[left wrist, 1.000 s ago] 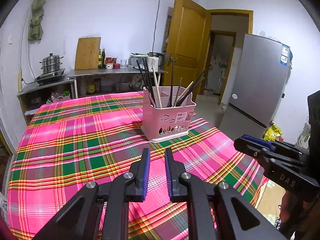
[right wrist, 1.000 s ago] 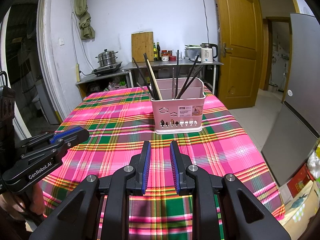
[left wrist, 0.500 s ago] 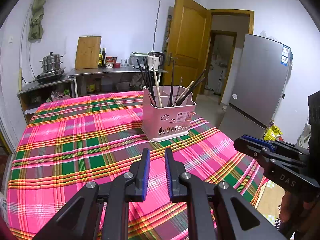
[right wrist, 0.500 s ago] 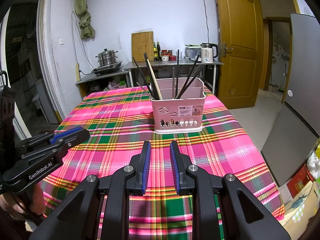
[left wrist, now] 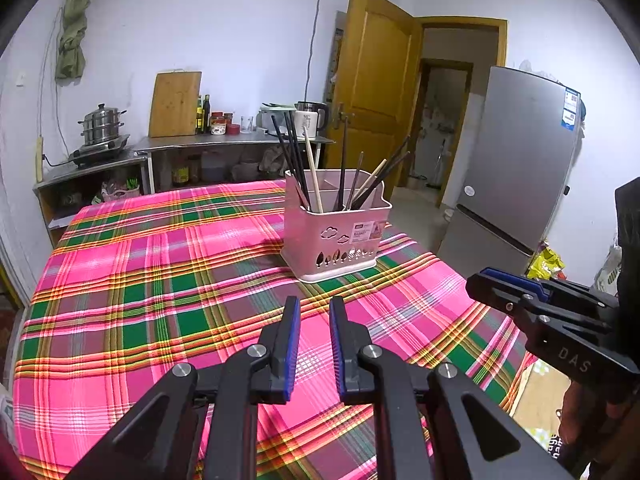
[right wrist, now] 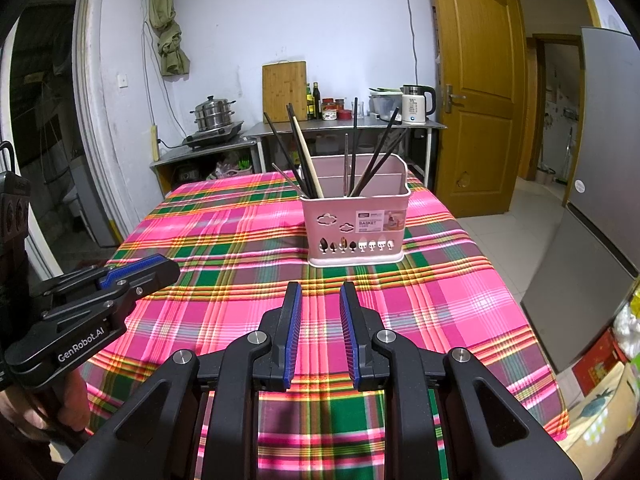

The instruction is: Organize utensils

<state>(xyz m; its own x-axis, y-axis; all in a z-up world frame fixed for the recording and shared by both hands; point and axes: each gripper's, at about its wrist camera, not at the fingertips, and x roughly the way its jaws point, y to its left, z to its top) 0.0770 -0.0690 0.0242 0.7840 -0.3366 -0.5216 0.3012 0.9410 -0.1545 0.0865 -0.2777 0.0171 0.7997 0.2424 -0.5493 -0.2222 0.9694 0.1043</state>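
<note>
A pink utensil basket (left wrist: 338, 236) stands upright on the plaid tablecloth (left wrist: 160, 280), holding several dark and wooden chopsticks (left wrist: 312, 172). It also shows in the right wrist view (right wrist: 356, 220) with its chopsticks (right wrist: 306, 156). My left gripper (left wrist: 314, 312) hovers over the near part of the table, jaws slightly apart and empty. My right gripper (right wrist: 319, 300) is likewise slightly open and empty, short of the basket. Each gripper shows in the other's view, the right one (left wrist: 532, 308) and the left one (right wrist: 100, 296).
A steel counter (right wrist: 344, 124) with cutting board, bottles and kettle stands behind the table. A pot sits on a stove (right wrist: 214, 120) at the left. A wooden door (right wrist: 476, 92) and grey fridge (left wrist: 520, 168) are at the right. The table's edges drop off at the right.
</note>
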